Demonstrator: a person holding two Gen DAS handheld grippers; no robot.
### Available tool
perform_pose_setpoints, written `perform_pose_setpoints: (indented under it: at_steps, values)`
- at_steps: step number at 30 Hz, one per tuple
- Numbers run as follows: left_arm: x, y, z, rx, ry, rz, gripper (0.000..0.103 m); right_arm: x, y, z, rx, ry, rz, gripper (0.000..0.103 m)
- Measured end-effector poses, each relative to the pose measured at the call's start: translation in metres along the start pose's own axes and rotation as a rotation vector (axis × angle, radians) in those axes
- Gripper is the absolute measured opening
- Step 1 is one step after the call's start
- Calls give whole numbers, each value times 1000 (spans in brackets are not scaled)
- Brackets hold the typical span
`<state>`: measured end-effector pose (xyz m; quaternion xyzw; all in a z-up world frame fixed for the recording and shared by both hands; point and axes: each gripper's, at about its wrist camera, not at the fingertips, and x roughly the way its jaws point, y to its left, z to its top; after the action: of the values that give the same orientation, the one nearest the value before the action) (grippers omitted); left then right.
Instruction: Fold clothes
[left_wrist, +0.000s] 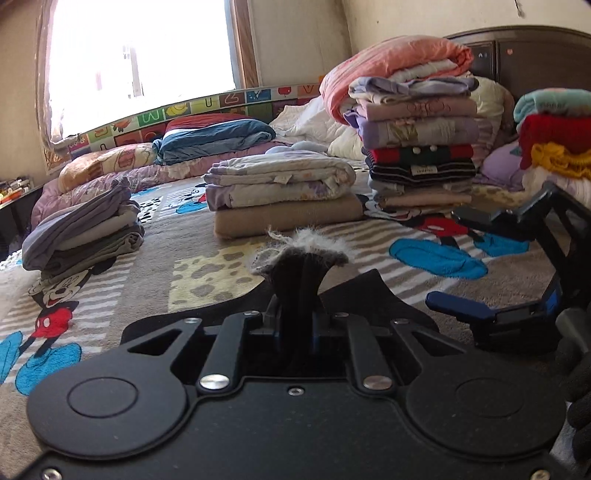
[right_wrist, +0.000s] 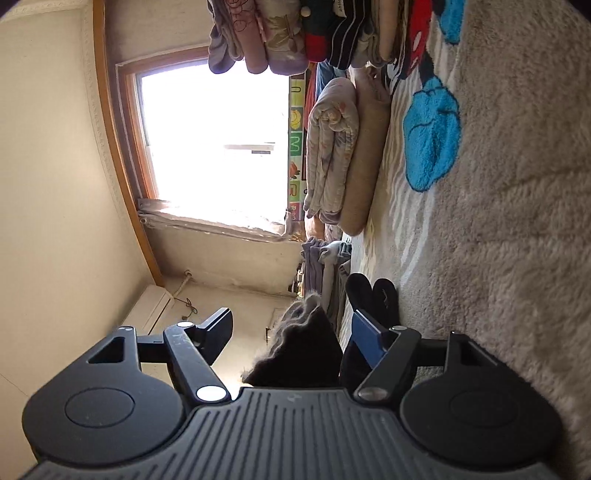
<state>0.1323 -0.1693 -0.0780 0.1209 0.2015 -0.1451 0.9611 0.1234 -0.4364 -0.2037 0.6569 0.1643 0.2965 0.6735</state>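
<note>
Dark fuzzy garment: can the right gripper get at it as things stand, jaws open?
Probably yes. The right gripper has its jaws apart and the dark fuzzy garment already sits between them, nothing blocking. The left gripper is shut on another part of it.

Tall stack right of, perhaps behind, blankets.

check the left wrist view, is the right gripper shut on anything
No, the right gripper stands open beside the tall stack of folded clothes, with only the cartoon-print fleece blanket showing between its fingers.
</note>
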Motion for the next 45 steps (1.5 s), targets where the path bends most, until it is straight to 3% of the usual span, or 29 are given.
perform_pose_setpoints:
  at_steps: [8,11,15,17,19,20,22,23,25,30,32,34,35,37,39,42,45]
  values:
    - [14,-45,-4,180,27,55,11,3,0,-1,-11,-3,4,71]
    - [26,-61,-13,284,83,44,14,1,1,-1,-16,-10,5,71]
    - [16,-54,-12,273,67,-6,20,-2,7,-2,-57,-20,-13,71]
    - [5,-43,-9,233,58,-49,35,-3,11,-2,-97,-36,-30,71]
    - [-13,-31,-7,180,25,-115,58,-4,17,-2,-140,-58,-50,73]
    - [-22,-25,-7,157,11,-132,59,-5,21,-2,-165,-66,-61,73]
    - [-37,-10,-7,105,-8,-153,56,-3,39,-8,-302,-68,-106,70]
    - [-42,0,-8,69,-13,-132,43,-1,50,-12,-389,-66,-133,69]
    - [-47,23,-9,-2,-18,-71,38,5,74,-22,-578,-55,-193,61]
    - [-36,68,-11,-114,-9,10,38,57,131,-73,-1043,71,-311,54]
    - [-28,76,-15,-120,-4,15,38,79,138,-91,-1176,135,-361,53]
    - [-19,80,-26,-131,26,16,38,102,130,-102,-1260,230,-466,48]
    - [-17,81,-33,-128,41,20,38,108,118,-103,-1266,286,-547,48]
    - [-14,83,-49,-118,67,29,41,103,94,-101,-1233,355,-651,36]
    - [-12,83,-58,-110,83,35,42,84,92,-95,-1167,322,-624,36]
    - [-13,83,-58,-104,79,37,42,68,105,-88,-1128,281,-673,48]
    - [-15,85,-56,-115,72,27,42,56,116,-82,-1080,214,-653,48]
